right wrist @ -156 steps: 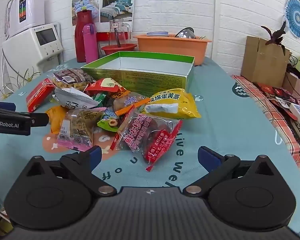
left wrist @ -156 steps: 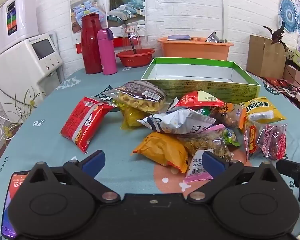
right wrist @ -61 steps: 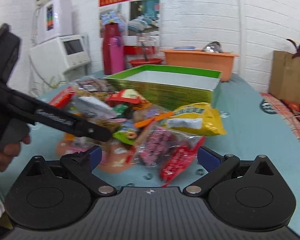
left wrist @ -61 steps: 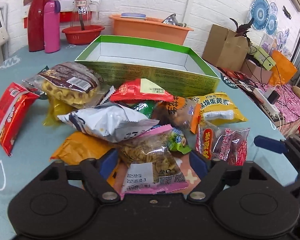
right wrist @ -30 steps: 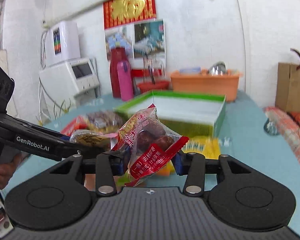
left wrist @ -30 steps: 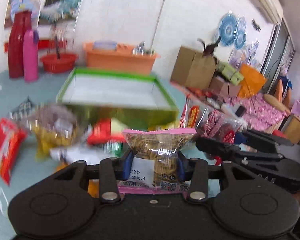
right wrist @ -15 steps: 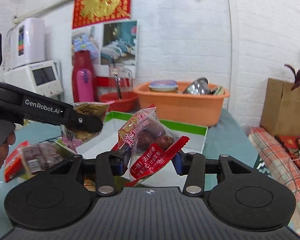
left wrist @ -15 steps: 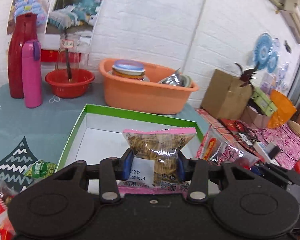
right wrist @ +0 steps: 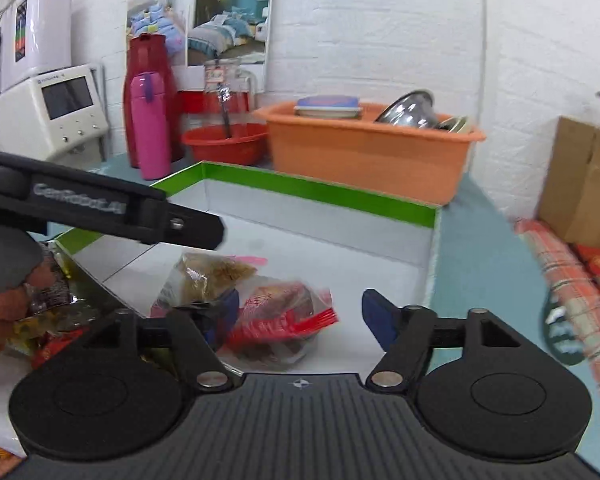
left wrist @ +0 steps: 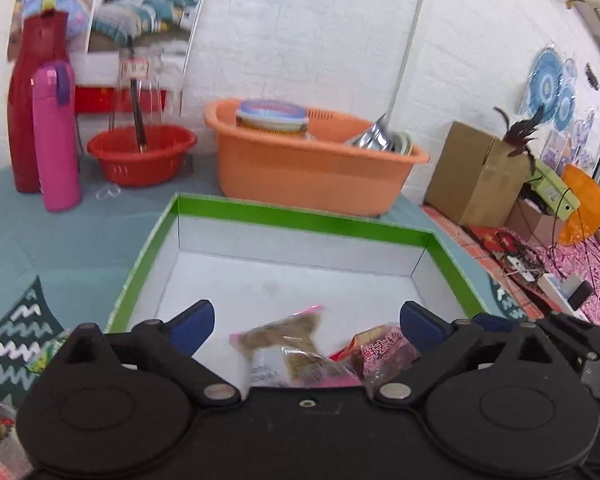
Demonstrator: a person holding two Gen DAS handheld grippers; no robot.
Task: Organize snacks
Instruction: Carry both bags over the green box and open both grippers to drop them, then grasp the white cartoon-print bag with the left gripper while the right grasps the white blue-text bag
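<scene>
Green-rimmed box (left wrist: pixel 300 220) holds both dropped packets (left wrist: pixel 288 344) at lower centre — each hand-held gripper (left wrist: pixel 306 322) opening, jaws spread, nothing pinched.

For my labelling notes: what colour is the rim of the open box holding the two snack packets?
Bright green rim, white inside; clearest in the left wrist view.

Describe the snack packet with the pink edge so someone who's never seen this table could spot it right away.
Find the big green-rimmed box with a white inside, in front of the orange tub. Two packets lie at its near end. Yours is the clear packet with the pink edge, full of brown snacks, on the left; its neighbour, the red-printed packet, holds dark reddish pieces.
</scene>
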